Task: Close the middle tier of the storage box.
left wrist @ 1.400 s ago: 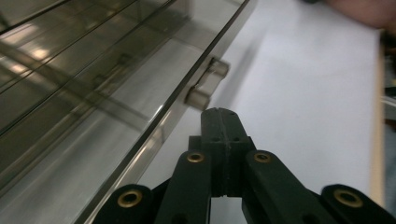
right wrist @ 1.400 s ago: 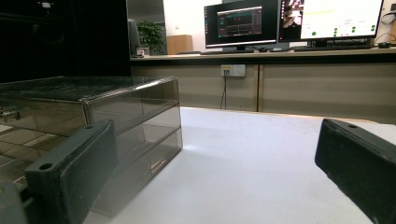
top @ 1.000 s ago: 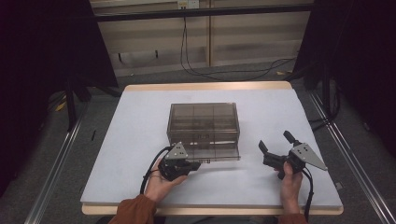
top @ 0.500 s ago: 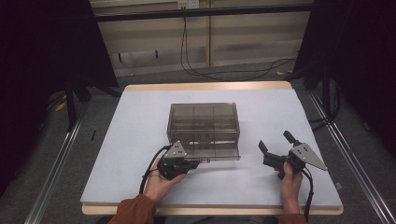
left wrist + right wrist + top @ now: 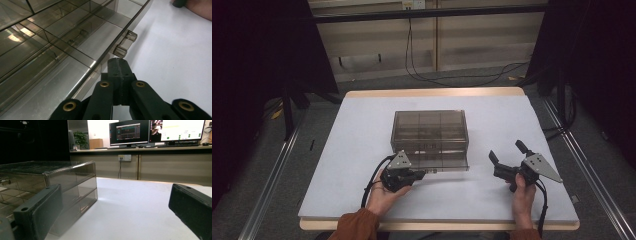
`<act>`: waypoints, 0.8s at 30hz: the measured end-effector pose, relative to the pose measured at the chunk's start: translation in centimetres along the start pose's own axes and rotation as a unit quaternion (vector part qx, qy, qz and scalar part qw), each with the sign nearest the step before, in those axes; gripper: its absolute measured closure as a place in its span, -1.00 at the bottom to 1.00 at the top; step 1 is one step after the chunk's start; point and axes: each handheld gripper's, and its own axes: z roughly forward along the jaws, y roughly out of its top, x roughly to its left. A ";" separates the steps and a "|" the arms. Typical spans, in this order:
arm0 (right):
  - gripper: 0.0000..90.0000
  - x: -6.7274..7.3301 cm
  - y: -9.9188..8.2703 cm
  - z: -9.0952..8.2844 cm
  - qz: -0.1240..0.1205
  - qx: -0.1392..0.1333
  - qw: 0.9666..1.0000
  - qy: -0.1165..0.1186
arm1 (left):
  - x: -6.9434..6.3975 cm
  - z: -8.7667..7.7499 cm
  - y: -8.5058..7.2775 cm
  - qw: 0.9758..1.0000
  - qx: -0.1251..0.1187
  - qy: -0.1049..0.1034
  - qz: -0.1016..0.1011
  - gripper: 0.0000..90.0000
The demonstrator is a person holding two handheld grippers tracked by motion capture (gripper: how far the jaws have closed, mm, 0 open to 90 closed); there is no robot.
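Note:
A smoky clear plastic drawer box [image 5: 429, 131] stands in the middle of the white table [image 5: 362, 130]. Its bottom drawer [image 5: 447, 167] juts out a little toward me, and its divided compartments [image 5: 75, 30] look empty. My left gripper [image 5: 426, 172] lies at the drawer's front edge, pointing right. Its jaws are shut [image 5: 118, 63] with nothing between them, just short of the clear drawer handle [image 5: 124, 44]. My right gripper [image 5: 507, 151] is held to the right of the box, open. The box [image 5: 62, 185] is to the left of its wide-open fingers [image 5: 37, 212].
Hands hold both grippers near the table's front edge [image 5: 437, 225]. Cables [image 5: 422, 70] trail over the floor behind the table. Metal rails [image 5: 577, 150] run along both sides. A desk with monitors [image 5: 160, 132] stands far behind.

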 end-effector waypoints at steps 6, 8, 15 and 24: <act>-1.00 0.0 0.0 0.0 0.000 -0.002 1.000 -0.001 | 0.1 0.1 0.0 1.000 -0.003 0.000 -0.002 1.00; -1.00 0.0 0.0 0.0 0.000 0.000 1.000 -0.002 | 0.1 0.0 0.0 1.000 0.001 0.003 -0.003 1.00; -1.00 0.0 0.0 0.0 0.000 0.000 1.000 0.000 | 0.2 0.0 0.1 1.000 -0.002 0.001 -0.002 1.00; -1.00 0.0 0.0 0.0 0.000 0.000 1.000 0.000 | 0.4 0.1 0.2 1.000 -0.008 0.004 -0.002 1.00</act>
